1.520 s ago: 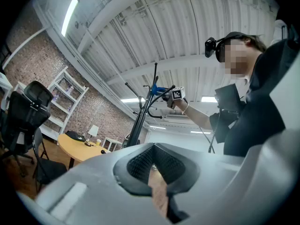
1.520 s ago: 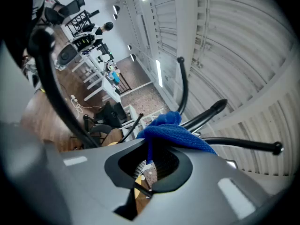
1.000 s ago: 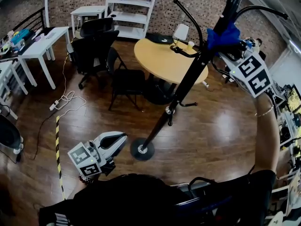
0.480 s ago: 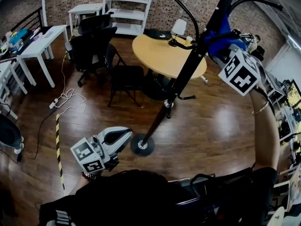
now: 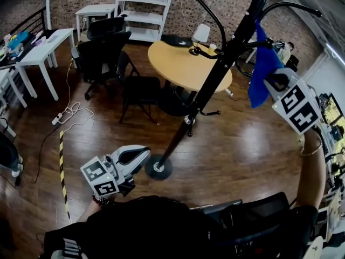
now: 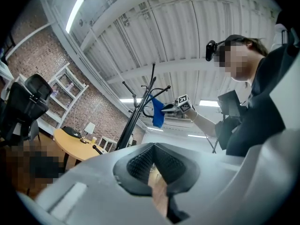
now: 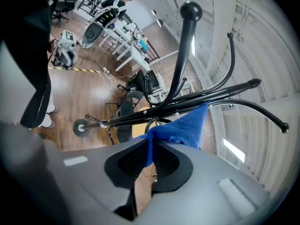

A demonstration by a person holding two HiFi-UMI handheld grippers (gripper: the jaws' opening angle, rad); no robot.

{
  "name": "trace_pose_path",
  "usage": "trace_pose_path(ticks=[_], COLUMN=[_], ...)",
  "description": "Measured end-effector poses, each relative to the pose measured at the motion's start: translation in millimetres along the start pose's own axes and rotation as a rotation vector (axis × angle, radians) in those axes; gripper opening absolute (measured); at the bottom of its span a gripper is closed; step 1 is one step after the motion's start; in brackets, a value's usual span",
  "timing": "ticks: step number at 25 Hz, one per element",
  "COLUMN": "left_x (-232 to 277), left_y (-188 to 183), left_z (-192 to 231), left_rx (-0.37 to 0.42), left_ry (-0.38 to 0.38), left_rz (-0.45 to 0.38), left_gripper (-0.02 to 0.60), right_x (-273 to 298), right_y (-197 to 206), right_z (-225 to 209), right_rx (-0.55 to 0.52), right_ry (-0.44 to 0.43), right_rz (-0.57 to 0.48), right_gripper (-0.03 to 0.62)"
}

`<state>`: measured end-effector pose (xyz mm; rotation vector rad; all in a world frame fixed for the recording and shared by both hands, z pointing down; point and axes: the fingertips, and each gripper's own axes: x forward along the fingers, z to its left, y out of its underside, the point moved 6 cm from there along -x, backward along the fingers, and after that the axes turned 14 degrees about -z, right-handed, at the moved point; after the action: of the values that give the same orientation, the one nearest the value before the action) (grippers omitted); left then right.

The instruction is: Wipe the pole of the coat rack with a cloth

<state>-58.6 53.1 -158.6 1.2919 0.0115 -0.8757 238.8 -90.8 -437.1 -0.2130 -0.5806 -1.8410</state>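
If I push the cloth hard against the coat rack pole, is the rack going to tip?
Probably, if pushed high: the rack is tall and thin on a small round base. Its hooks sit high, likely making it top-heavy. The cloth, limp in the right gripper, would cushion little.

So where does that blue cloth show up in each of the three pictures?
Head view: the blue cloth hangs upper right, just right of the black metal coat rack pole.
Left gripper view: the cloth is small, at centre, far off.
Right gripper view: the cloth is at centre, pinched in the right gripper's jaws.
Shared landmark: that pole, beside the cloth in all three.
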Motion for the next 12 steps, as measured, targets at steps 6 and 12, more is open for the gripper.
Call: trace_pose_path(ticks=[6, 12], left_x=[10.4, 9.8], left_y=[5.0, -1.0], left_z=[-0.2, -0.7], left_rx=[-0.012, 0.001], left_ry=[0.032, 0.040], left_rz=[0.007, -0.008], left_gripper=[-0.006, -0.006], right_x=[-19.6, -76.1], right_y=[-13.6, -44.7], right_z=[-11.2, -132.0], right_rx=[0.004, 0.040], right_ry=[0.094, 0.640], right_rz=[-0.100, -0.354], right_gripper=[0.018, 0.018])
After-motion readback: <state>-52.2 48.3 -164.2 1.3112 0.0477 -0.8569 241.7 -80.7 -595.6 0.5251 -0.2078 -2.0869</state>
